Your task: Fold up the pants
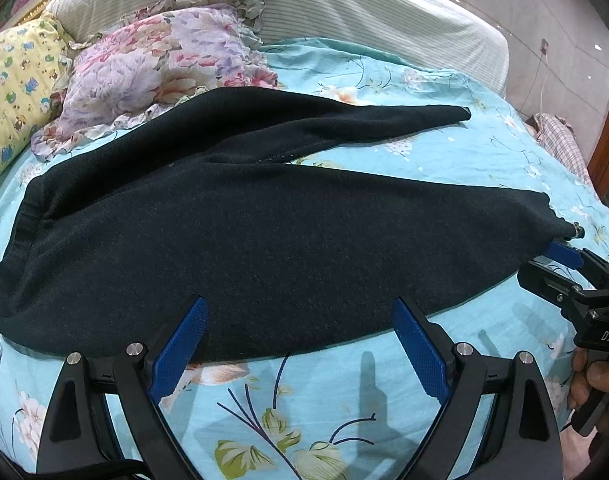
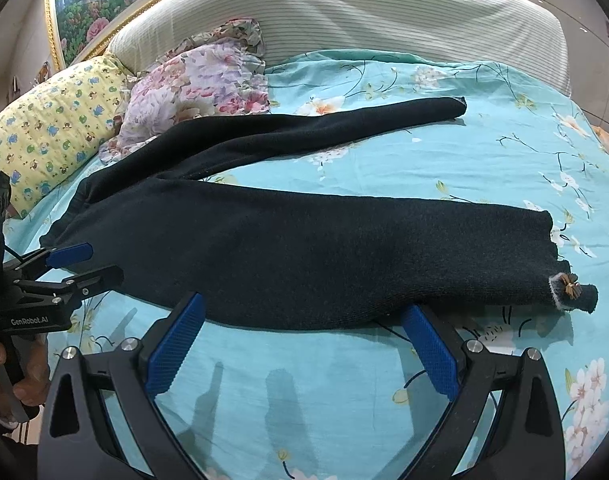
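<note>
Right now you are facing pants that are lying flat on the bed, long axis running across your view: waistband out to your left, both cuffs out to your right. The two legs are splaying apart in a narrow V, the near leg stretching just ahead of both grippers and the far leg angling away toward the pillows.

Your left gripper is sitting spread wide, its blue pads straddling the near edge of the cloth around the seat and thigh, pinching nothing. Your right gripper is likewise spread wide and empty, its tips hovering at the near edge of the lower leg, with the cuff and its small bow trim off to its right.

So you are working with each hand nearer one end: left toward the waistband, right toward the cuff. By my reading, no fold is begun yet. A likely first move is bringing one leg over the other, which means moving cloth across the short axis, away from you or toward you. For that, the near edge is lying directly under both sets of tips, while the far leg's cuff is sitting well apart from either gripper, a long reach over the dark cloth.
</note>
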Available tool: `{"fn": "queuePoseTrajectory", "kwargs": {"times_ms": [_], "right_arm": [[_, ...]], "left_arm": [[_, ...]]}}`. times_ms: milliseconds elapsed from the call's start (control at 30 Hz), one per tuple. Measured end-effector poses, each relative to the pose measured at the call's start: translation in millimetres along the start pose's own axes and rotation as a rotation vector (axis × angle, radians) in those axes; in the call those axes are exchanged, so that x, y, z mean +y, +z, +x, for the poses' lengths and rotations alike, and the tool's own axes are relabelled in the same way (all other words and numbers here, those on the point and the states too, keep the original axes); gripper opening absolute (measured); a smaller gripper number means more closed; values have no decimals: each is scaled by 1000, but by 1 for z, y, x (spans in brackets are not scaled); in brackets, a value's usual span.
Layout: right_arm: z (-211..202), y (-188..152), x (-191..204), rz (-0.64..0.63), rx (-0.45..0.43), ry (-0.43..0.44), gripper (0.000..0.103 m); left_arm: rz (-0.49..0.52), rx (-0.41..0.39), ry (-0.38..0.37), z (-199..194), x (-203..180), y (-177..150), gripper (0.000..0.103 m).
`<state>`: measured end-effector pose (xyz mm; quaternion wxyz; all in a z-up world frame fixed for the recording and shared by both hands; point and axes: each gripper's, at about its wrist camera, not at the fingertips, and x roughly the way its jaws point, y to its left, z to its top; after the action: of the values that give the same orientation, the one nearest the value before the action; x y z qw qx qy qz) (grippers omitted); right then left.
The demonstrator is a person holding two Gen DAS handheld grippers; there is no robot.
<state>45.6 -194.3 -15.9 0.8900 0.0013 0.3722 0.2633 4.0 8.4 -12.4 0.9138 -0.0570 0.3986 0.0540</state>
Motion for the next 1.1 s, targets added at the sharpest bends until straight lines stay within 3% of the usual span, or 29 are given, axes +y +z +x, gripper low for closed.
{"fn": "queuePoseTrajectory", "kwargs": {"times_ms": [1100], "right_arm": [[-1,2,-4,12,1,4,98]], "left_arm": [[14,19,-29,4,-1,-3,94]]}}
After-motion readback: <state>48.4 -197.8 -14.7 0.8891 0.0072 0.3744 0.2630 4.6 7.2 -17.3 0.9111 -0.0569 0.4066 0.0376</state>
